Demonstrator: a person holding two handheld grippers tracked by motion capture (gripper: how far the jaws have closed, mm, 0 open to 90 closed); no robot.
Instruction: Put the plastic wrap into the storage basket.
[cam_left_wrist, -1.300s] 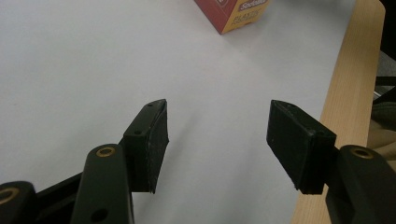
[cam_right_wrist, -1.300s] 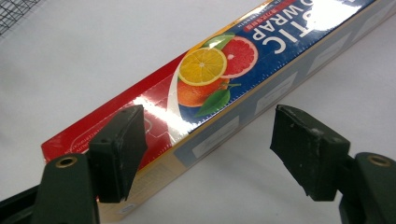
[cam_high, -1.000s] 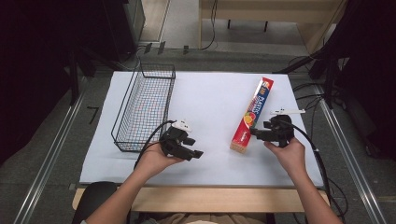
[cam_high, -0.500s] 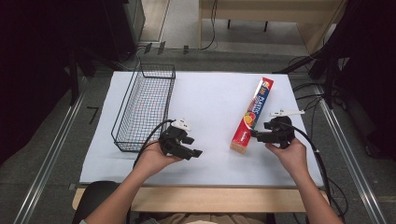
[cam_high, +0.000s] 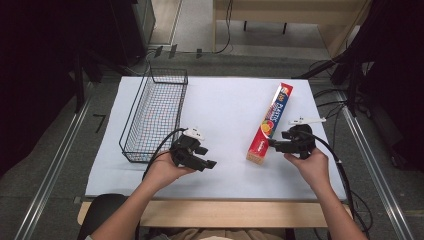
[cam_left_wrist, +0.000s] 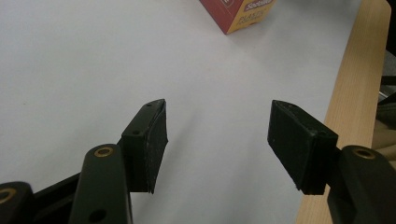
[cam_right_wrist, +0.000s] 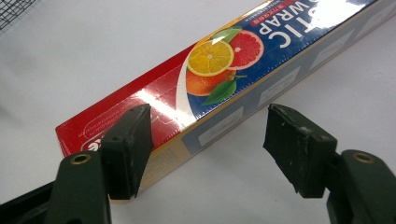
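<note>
The plastic wrap box (cam_right_wrist: 219, 88) lies flat on the worktop (cam_high: 225, 115), its near end just beyond the right gripper (cam_right_wrist: 208, 149), whose released fingers have just been narrowing without touching it. The grasp is still to come. The left gripper (cam_left_wrist: 217, 144) hangs parted and empty; the wire basket (cam_high: 155, 115) stands well apart across open worktop.

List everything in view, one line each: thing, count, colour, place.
plastic wrap box: one, red, blue and yellow with fruit print, lying flat on the table's right half
wire basket: one, black, left half of the table
table: one, white top with a wooden front edge
left tool: one, black, over the table in front of the basket, jaws apart with nothing between
right tool: one, black, beside the box's near end, jaws open, just been closing, not gripping the box
hands: two, each holding a tool
</note>
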